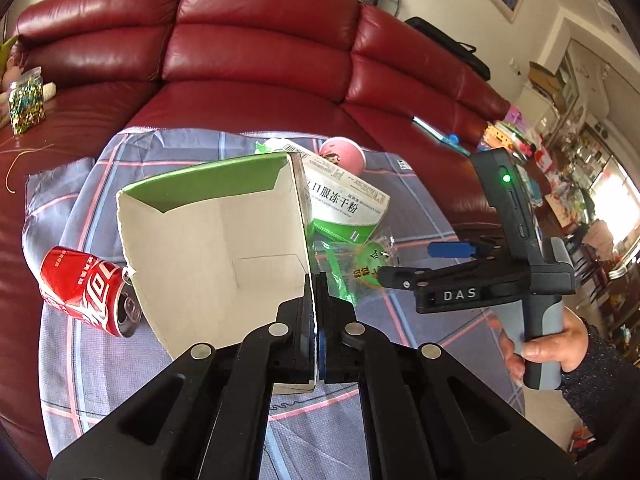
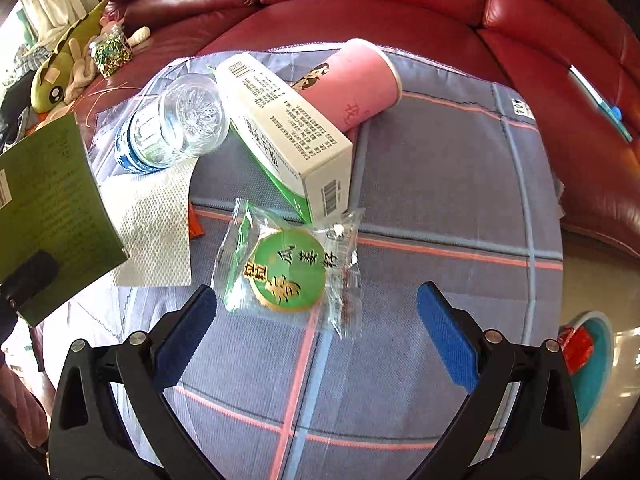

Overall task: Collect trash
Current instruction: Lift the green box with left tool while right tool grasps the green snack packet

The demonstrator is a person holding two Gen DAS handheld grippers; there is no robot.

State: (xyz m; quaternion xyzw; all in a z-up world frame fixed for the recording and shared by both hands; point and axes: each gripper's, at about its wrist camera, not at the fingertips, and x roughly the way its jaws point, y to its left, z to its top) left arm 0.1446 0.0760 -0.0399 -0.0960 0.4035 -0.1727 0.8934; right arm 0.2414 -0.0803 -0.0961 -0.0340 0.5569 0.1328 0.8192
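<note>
My left gripper (image 1: 316, 296) is shut on the side wall of an open green-and-white carton (image 1: 212, 248), which it holds above the plaid cloth (image 1: 80, 360). The same carton (image 2: 52, 208) shows at the left edge of the right wrist view. My right gripper (image 2: 316, 296) stands open, pointing down over a clear wrapper with a round green label (image 2: 288, 272), its pads apart from it. The right gripper (image 1: 406, 262) also shows from the side in the left wrist view. A red cola can (image 1: 88, 292) lies on its side. A white-and-green box (image 2: 288, 136), a pink paper cup (image 2: 352, 80), a clear plastic bottle (image 2: 176, 120) and a paper napkin (image 2: 156, 224) lie behind the wrapper.
The cloth (image 2: 440, 200) covers a low surface in front of a red leather sofa (image 2: 360, 0). A jar of glitter (image 2: 110, 50) and a plush toy (image 2: 60, 68) sit on the sofa's left. A teal container (image 2: 592, 360) with something red in it stands on the floor at right.
</note>
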